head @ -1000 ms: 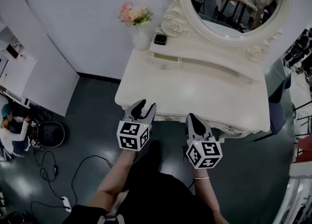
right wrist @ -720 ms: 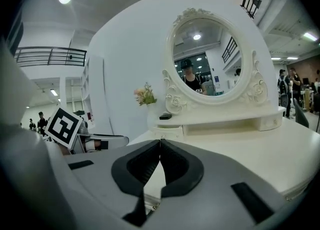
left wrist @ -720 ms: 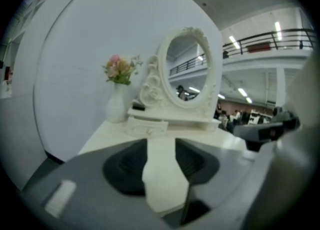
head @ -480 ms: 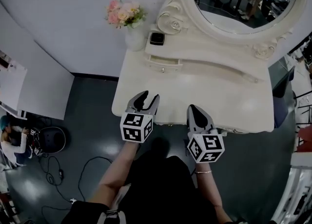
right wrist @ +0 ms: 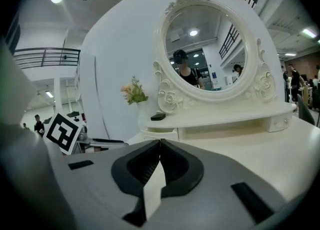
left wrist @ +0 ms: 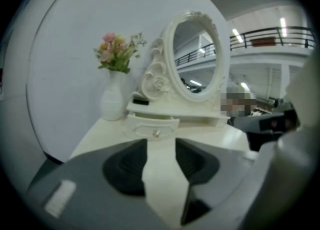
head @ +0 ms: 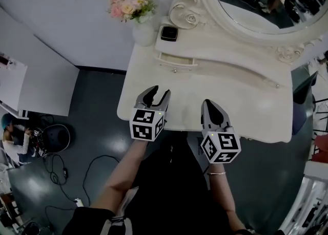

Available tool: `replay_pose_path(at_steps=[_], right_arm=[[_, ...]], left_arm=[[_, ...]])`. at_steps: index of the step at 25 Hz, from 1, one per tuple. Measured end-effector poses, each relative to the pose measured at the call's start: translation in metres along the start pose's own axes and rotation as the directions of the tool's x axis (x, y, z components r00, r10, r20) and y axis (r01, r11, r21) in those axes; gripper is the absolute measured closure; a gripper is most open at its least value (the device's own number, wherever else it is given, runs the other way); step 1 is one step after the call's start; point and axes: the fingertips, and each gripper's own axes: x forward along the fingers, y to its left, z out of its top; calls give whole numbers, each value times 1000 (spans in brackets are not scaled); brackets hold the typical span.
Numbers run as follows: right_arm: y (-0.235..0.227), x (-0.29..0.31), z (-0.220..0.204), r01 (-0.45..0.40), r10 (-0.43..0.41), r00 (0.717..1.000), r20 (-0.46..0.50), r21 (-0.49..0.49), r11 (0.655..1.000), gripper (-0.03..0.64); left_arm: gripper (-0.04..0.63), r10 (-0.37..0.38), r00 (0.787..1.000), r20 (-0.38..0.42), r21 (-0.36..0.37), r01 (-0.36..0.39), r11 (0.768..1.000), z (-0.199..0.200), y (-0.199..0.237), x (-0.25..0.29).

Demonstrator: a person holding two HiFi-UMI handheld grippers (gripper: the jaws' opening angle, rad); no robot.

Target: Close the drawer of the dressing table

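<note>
We are holding the left gripper (head: 156,93) over the front edge of the dressing table (head: 241,101), jaws spread, nothing between them. The right gripper (head: 209,105) is hovering beside it, jaws pressed together, empty. The drawer (head: 177,63) is lying straight ahead of the left jaws, well apart from them. It is protruding from under the shelf (head: 225,55), near the vase (head: 144,33).
</note>
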Motion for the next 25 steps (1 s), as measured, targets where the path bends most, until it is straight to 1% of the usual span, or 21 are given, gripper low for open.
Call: replay_pose_path(at_steps=[4,9,16,21,25], right_arm=[[-7,19,3,-36,35,999,-26,-22,999,612],[-21,38,0,-65,64,996,-62,-14,998,612],[-40,60,-1,-92,92,992,-88,7,996,612],[-50,71,-3,-110,111,988,-107,11,994,612],[-60,79,-3,-112,113,987,-116,16,994,612]], left_arm=[[413,19,1000,-9,-12,-19,1000,4,2,16],[413,41,998,-40,-14,-42,999,2,3,40],[407,80,993,-81,7,-80,997,-1,3,71],[396,105,991,-82,-9,-106,994,1,5,88],[393,131,986,-100,-16,-133,991,0,10,98]])
